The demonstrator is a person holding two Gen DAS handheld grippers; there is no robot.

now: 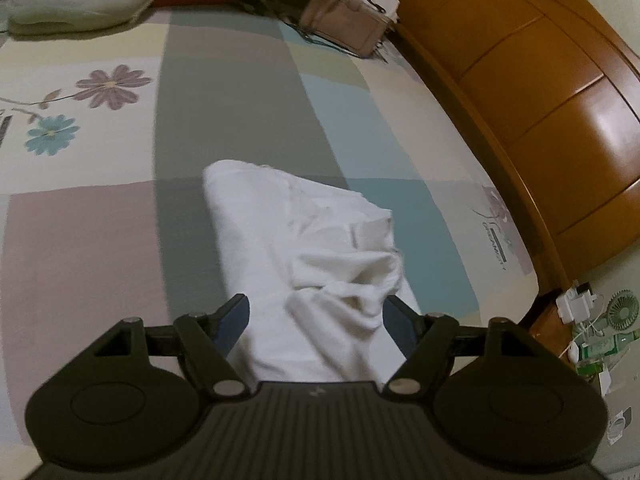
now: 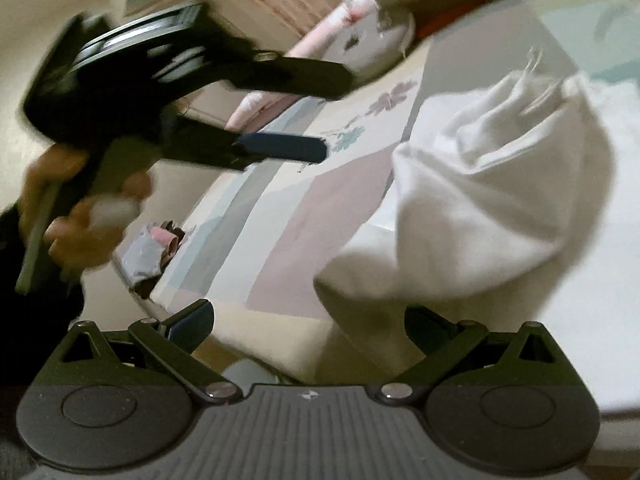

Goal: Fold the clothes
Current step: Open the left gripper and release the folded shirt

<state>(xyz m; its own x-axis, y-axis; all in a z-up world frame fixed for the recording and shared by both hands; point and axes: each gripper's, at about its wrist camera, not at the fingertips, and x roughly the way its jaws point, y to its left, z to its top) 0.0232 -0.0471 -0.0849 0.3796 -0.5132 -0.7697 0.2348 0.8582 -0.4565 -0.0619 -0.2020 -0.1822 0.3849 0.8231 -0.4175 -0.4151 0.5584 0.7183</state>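
Bedspread (image 1: 100, 220); white garment (image 1: 304, 248) flat left view, seemingly bunched right.

The light was dim, warm and indoor, with no sharp shadows. A bright patch of glare sat on the glossy wooden headboard (image 1: 600, 120) at the right of the left wrist view. Both views bent strongly at the edges and went black in the corners. The left wrist view was soft, with the bedsheet (image 1: 240, 100) pattern slightly smeared. The right wrist view was far blurrier: the other gripper (image 2: 332, 112) and the hand (image 2: 84, 216) holding it were streaked, and the white cloth (image 2: 488, 208) had fuzzy edges.
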